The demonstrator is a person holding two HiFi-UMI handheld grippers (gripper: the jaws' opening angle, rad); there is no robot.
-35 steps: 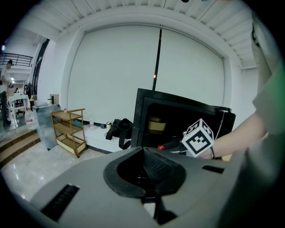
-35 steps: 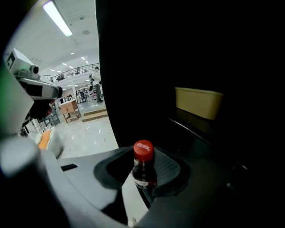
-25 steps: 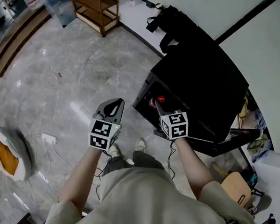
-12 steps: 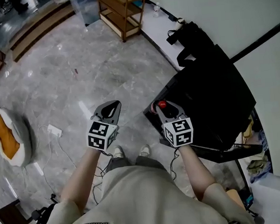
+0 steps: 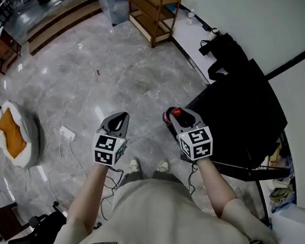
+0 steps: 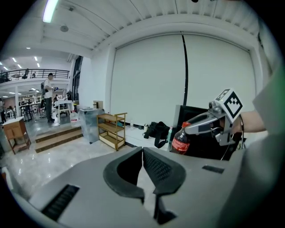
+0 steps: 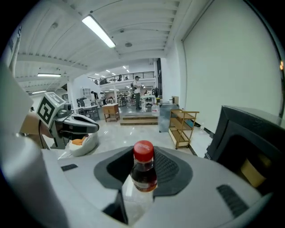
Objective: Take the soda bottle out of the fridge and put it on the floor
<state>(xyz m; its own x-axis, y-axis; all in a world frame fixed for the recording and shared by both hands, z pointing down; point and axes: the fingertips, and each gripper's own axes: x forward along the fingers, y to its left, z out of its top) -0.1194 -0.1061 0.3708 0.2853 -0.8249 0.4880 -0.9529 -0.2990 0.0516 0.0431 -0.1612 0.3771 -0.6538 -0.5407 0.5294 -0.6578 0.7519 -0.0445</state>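
The jaws of our right gripper [image 5: 173, 117] are clamped on the neck of the soda bottle [image 7: 143, 174], held in the air just beside the black fridge [image 5: 241, 112]. The jaws of our left gripper [image 5: 117, 119] are together and empty. Below us lies the grey marble floor [image 5: 86, 82]; a wooden shelf [image 5: 157, 10] stands by the white wall [image 5: 249, 16].

Wooden shelf unit [image 5: 155, 19] top centre against wall, black bag [image 5: 224, 50] right of it. White-orange cushion [image 5: 12, 134] far left; power strip [image 5: 66, 133] with cables nearby.
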